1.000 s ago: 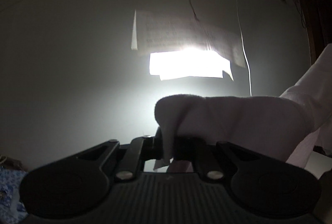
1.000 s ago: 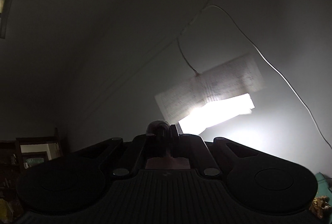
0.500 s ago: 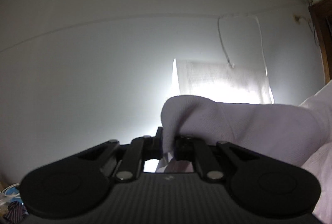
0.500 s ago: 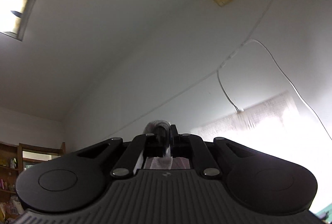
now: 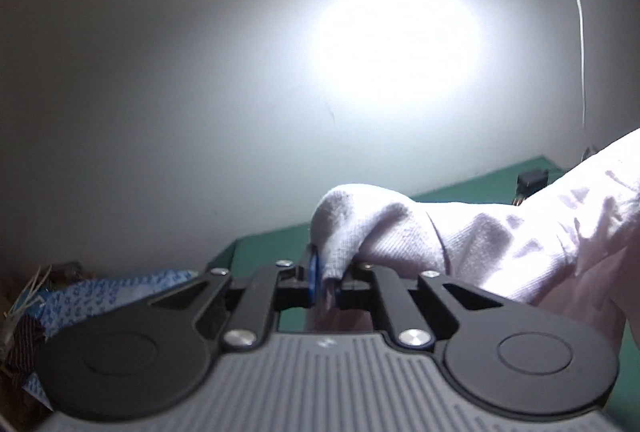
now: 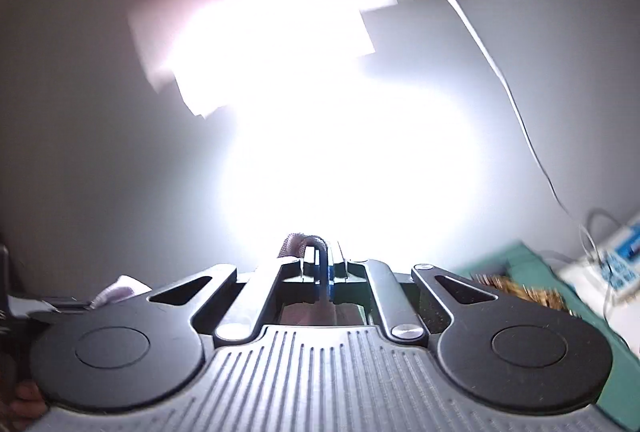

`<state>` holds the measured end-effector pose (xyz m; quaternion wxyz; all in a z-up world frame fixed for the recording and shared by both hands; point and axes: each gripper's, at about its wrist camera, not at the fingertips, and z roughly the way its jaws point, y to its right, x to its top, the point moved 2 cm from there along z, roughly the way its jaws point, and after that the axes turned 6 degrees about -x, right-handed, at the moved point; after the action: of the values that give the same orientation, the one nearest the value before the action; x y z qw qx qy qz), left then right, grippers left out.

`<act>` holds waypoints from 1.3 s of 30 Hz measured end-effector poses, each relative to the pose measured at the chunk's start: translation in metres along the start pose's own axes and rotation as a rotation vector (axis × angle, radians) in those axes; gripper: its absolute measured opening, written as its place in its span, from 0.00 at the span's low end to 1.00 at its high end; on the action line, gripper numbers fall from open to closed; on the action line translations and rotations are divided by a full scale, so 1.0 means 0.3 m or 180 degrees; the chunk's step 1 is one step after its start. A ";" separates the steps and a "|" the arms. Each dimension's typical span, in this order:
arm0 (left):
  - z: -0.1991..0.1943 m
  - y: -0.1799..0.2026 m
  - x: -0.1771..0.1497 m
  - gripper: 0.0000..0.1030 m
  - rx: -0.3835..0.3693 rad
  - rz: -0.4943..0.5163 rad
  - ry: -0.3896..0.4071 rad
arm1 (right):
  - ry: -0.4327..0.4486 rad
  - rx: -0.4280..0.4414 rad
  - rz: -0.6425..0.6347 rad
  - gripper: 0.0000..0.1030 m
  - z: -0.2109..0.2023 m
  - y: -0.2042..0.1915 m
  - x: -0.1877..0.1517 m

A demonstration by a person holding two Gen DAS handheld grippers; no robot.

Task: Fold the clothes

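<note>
My left gripper [image 5: 326, 272] is shut on a fold of a pale pink-white garment [image 5: 500, 232], which bunches over the fingertips and stretches away to the right, held up in the air. My right gripper [image 6: 322, 264] is shut on another small fold of the same garment [image 6: 298, 244]; only a little knob of cloth shows above the jaws, and a scrap of it shows at the left [image 6: 116, 292]. Both cameras look toward a white wall with a bright glare.
A green table surface [image 5: 460, 188] shows below the wall in the left wrist view and at the lower right of the right wrist view [image 6: 520, 260]. Blue patterned cloth [image 5: 100, 296] lies at the lower left. A white cable [image 6: 500, 72] hangs on the wall; a white box [image 6: 616, 264] stands at the right.
Both grippers have tilted downward: the ceiling and air conditioner have left the view, and the green table edge has come in. Both still hold the garment.
</note>
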<state>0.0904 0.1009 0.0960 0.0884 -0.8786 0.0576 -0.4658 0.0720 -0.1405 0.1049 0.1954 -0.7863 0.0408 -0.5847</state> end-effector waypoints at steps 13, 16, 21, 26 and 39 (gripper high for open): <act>0.244 -0.076 -0.420 0.28 0.0092 0.0066 -0.1051 | -0.0854 -0.0467 -0.0227 0.37 0.148 0.236 -0.244; 0.095 -0.067 -0.520 0.38 -0.0076 0.0229 -0.1057 | -0.1147 0.0114 -0.0304 0.37 0.000 0.213 -0.278; -0.141 0.021 -0.676 0.58 -0.0333 0.0308 -0.1261 | -0.1916 0.0705 -0.0881 0.40 -0.261 0.076 -0.482; -0.210 0.100 -0.780 0.57 -0.0741 0.0233 -0.1528 | -0.2282 0.0925 -0.1244 0.44 -0.408 -0.059 -0.628; -0.145 0.155 -0.786 0.00 -0.1027 0.0007 -0.1572 | -0.1999 0.0021 -0.1703 0.06 -0.480 -0.154 -0.821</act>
<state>-0.0784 0.0942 -0.0805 -0.0405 -0.9680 0.1087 -0.2226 -0.1475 -0.0631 -0.0667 0.0419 -0.9087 -0.2285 -0.3467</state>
